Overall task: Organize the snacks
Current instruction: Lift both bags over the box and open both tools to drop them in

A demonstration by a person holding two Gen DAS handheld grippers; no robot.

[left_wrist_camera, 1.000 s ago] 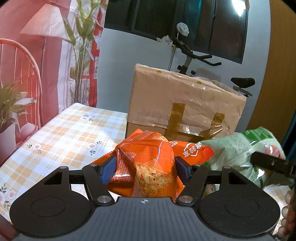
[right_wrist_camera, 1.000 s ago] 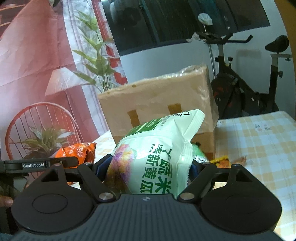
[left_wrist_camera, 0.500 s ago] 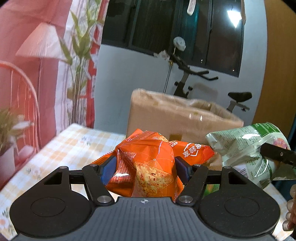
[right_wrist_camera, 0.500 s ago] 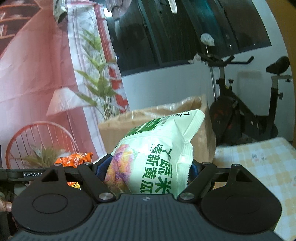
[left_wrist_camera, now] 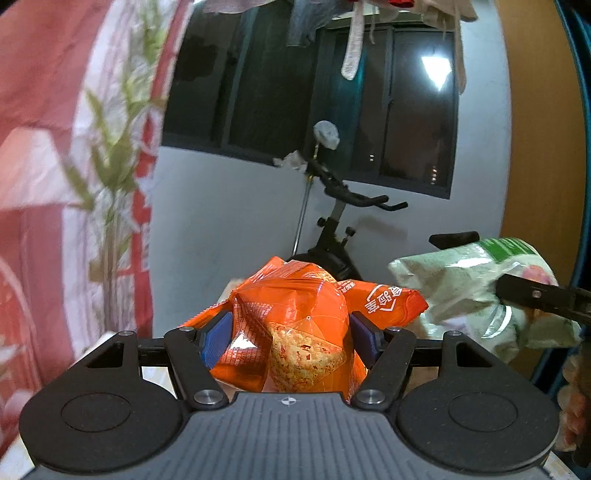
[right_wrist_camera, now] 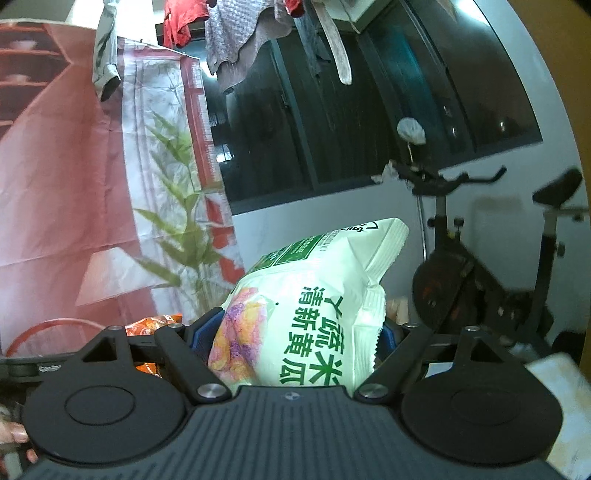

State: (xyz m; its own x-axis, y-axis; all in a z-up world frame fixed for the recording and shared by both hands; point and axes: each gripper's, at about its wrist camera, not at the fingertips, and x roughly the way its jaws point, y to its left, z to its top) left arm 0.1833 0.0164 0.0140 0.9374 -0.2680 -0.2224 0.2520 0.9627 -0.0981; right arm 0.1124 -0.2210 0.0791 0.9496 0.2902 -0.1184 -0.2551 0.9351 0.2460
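My left gripper (left_wrist_camera: 291, 336) is shut on an orange snack bag (left_wrist_camera: 303, 325), held high in the air. My right gripper (right_wrist_camera: 295, 339) is shut on a white and green snack bag (right_wrist_camera: 314, 317) with green Chinese print. In the left wrist view the green bag (left_wrist_camera: 465, 288) shows at the right with a black finger (left_wrist_camera: 535, 295) of the right gripper across it. In the right wrist view a bit of the orange bag (right_wrist_camera: 151, 321) shows at the left. The cardboard box is hidden below the bags.
An exercise bike (right_wrist_camera: 480, 280) stands behind by the grey wall, also in the left wrist view (left_wrist_camera: 332, 229). Dark windows (left_wrist_camera: 314, 92) with hanging laundry (right_wrist_camera: 240, 33) above. A red and white curtain with plant print (left_wrist_camera: 74, 184) is at the left. A corner of the checked tablecloth (right_wrist_camera: 561, 384) shows low right.
Both grippers have risen and tilted upward with their bags. The cardboard box and table have dropped out of view, and the window and laundry now fill the upper frames.
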